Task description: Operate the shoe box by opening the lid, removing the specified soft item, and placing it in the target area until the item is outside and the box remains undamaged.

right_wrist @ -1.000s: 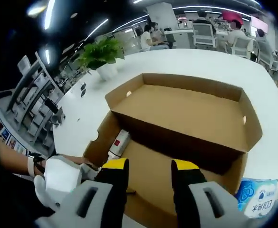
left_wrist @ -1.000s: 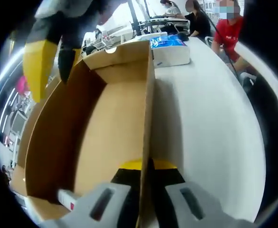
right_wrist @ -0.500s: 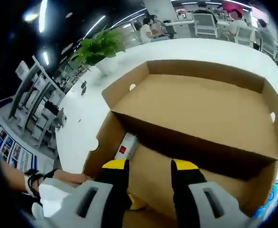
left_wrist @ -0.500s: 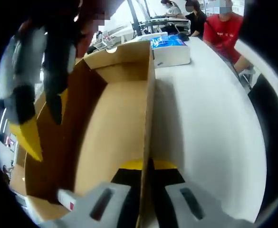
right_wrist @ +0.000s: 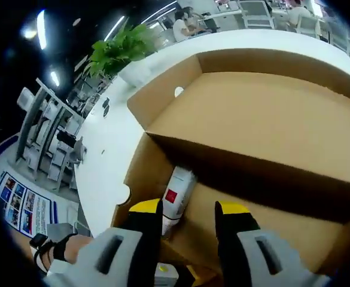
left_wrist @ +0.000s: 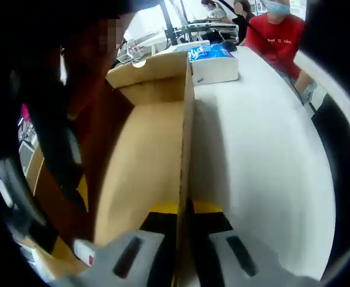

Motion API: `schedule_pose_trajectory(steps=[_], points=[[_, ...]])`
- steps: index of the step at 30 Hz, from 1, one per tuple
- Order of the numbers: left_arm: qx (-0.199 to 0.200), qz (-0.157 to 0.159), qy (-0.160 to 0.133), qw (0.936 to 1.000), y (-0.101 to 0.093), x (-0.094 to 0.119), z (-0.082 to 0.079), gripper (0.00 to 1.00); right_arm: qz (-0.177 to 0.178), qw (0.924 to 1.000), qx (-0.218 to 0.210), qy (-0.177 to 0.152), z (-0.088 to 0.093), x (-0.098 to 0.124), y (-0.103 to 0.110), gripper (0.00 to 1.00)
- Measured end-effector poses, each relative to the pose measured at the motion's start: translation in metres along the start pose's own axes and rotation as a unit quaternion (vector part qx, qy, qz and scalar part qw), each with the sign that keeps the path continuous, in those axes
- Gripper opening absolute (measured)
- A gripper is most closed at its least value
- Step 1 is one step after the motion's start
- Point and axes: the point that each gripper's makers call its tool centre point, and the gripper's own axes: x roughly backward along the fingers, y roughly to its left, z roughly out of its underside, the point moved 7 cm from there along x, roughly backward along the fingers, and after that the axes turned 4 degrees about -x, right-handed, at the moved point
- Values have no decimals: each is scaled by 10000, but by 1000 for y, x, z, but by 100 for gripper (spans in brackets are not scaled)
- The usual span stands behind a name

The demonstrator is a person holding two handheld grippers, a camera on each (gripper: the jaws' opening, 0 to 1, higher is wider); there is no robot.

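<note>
Left gripper view: left claw (left_wrist: 182, 209) at bottom centre, clamped on the upright cardboard wall of the shoe box (left_wrist: 145, 155), one yellow-tipped jaw on either side of the thin edge. Open brown box interior running from lower centre up to upper centre. At lower left, inside the box, one end of a small white item (left_wrist: 84, 251) with a red mark. Along the left side, a dark blurred shape reaching down into the box, too blurred to tell apart clearly. White bench (left_wrist: 258, 149) spreading over the right half. On it at upper centre, just beyond the box's far end, a white pack with a blue top (left_wrist: 213, 63). A person in red (left_wrist: 279, 36) at upper right.

Right gripper view: right claw (right_wrist: 188, 210) at bottom centre, jaws apart and gripping nothing, hanging over the box interior. Just beside the left jaw tip, the white item with a red label (right_wrist: 177, 191), lying on the box floor against the left wall. Opened lid (right_wrist: 264, 113) lying flat across upper right. Potted green plant (right_wrist: 118, 51) on the bench at upper left. A hand (right_wrist: 58, 254) at lower left.
</note>
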Motion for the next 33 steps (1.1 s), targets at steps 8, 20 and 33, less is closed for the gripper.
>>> schedule_pose_trajectory(steps=[8,20,33], points=[[15,-11,0,10000,0,0,0,3,65,9998,-35,160,-2,-26,5,33],[31,1,0,10000,0,-2,1,3,200,9989,240,349,3,-37,5,26],[-36,46,-13,10000,1,-4,2,3,442,9980,296,338,8,-17,-30,26]])
